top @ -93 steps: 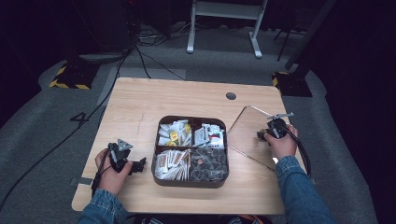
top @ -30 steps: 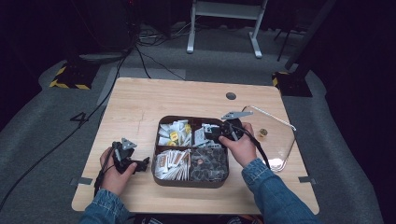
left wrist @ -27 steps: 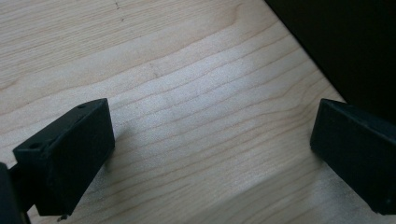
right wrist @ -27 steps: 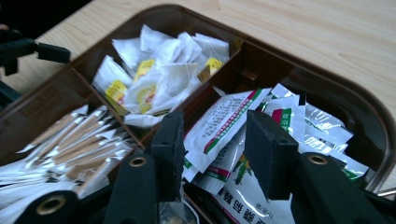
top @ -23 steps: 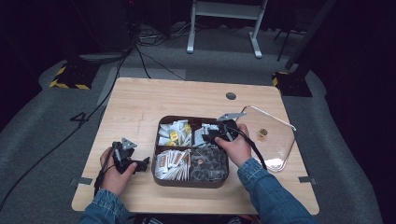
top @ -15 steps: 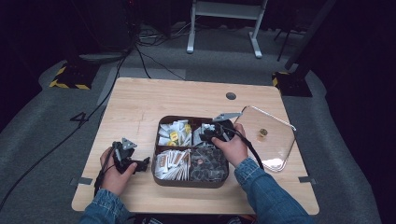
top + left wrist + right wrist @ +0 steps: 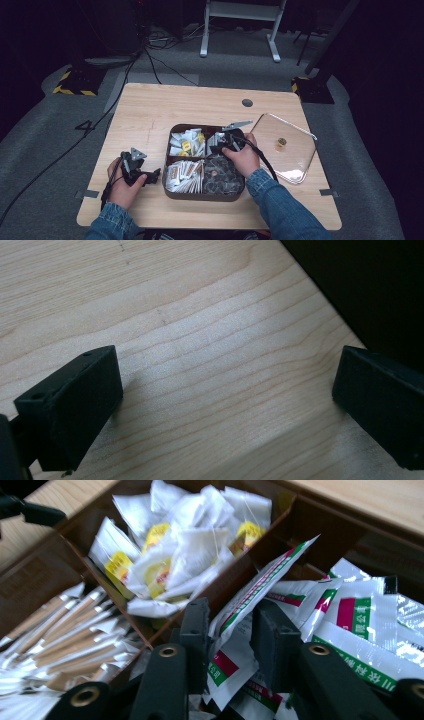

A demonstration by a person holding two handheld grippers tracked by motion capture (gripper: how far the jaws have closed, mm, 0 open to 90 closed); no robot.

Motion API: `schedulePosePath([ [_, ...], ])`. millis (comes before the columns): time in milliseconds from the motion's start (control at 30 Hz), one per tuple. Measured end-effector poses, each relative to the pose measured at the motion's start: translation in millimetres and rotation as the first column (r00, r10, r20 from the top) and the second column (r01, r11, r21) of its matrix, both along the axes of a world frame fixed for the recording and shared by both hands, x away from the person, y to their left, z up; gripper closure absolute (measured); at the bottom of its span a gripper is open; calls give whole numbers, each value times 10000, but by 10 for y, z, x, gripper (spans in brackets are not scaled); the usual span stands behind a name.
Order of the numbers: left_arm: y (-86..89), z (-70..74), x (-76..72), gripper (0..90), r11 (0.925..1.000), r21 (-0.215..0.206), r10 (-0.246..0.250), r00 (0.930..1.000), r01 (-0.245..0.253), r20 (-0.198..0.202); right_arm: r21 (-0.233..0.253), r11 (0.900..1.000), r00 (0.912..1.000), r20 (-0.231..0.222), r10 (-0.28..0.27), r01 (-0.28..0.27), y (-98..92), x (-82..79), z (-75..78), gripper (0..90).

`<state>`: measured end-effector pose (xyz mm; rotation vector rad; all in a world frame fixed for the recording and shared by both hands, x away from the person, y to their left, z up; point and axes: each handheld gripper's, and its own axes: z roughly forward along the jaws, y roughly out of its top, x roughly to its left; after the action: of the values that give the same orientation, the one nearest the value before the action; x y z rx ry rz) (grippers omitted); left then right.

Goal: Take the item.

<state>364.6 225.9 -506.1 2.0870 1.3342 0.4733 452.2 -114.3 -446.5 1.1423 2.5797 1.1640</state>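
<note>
Since three seconds earlier the right gripper (image 7: 223,145) had crossed from the clear, gold-knobbed lid (image 7: 285,150) at the table's right to the brown four-compartment box (image 7: 171,167), dipping into its far right compartment. Its jaws stood either side of a white sachet with green and red stripes (image 7: 257,597), close on it but, as far as the right gripper view showed, perhaps not quite pinching. That sachet stood tilted against the divider (beyond it lay the white tea bags with yellow tags (image 7: 172,555)), among more like it. Paper-wrapped sticks (image 7: 60,630) filled the near left compartment. The left gripper (image 7: 225,405) had stayed on the light wooden table (image 7: 150,110) left of the box, jaws spread wide over bare wood.
</note>
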Motion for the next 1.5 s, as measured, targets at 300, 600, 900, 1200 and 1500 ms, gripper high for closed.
schedulePosePath([
  [300, -2, 0, -2, 1, 10000, 3, -27, 10000, 27, 2, 316, 9994, 9999, 1, 136, -136, -12, -19, 17, 894],
  [600, -2, 2, -1, 1, 10000, 9, -51, 10000, 51, -13, 624, 9980, 9999, 118, 17, -24, -64, -55, 113, 900],
  [900, -8, 0, -27, 1, 10000, 5, -55, 10000, 55, 11, 1214, 9924, 9995, 222, -225, 196, -207, -103, 276, 900],
  [1200, -12, 0, -42, 1, 10000, 4, -57, 10000, 57, 16, 1542, 9879, 9985, 478, -250, 174, -318, -168, 407, 900],
  [1500, -8, 1, -40, 1, 9999, -8, -105, 9999, 105, 5, 1786, 9837, 9975, 635, -325, 207, -431, -215, 516, 900],
])
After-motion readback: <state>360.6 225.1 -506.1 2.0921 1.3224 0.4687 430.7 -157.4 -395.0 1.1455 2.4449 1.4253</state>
